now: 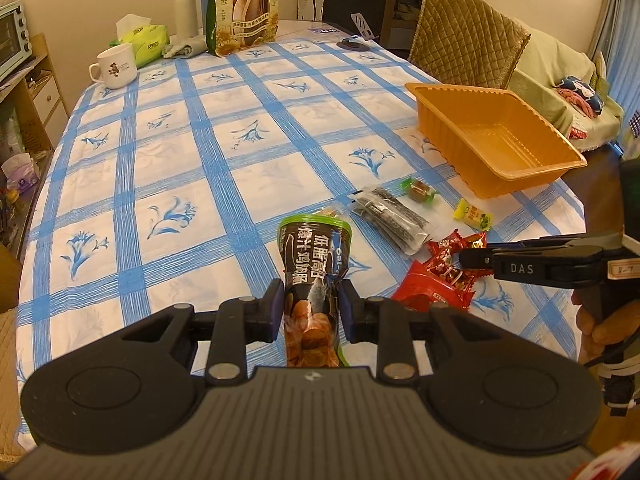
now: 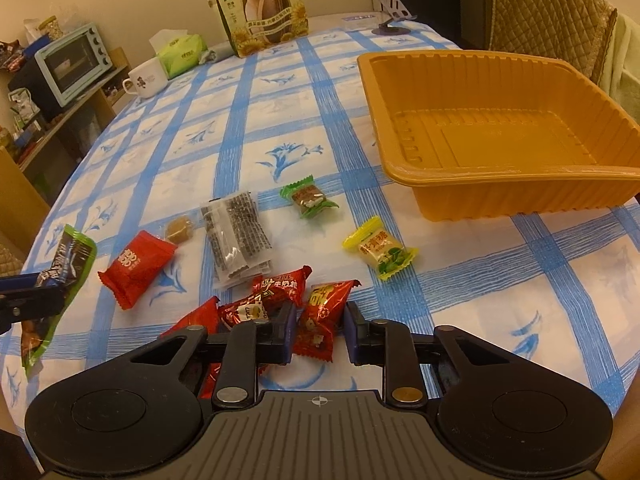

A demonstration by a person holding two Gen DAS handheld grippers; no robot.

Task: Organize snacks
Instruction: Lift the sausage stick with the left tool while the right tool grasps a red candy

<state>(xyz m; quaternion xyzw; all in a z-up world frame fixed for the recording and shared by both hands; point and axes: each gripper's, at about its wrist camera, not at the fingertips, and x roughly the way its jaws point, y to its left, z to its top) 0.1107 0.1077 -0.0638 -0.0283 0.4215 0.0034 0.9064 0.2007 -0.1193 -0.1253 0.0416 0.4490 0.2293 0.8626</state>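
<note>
Left gripper clamped shut on something; right gripper straddling, slightly apart.

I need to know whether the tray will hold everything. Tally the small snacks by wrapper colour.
Red wrappers: 5 (they overlap, so the count may be off)
Green candy: 1
Yellow candy: 1
Grey sachet: 1
Brown candy: 1
Dark packet: 1
Total: 10

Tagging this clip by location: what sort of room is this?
Likely a home dining area: a checked tablecloth, a padded chair, a toaster oven on a side shelf.
</note>
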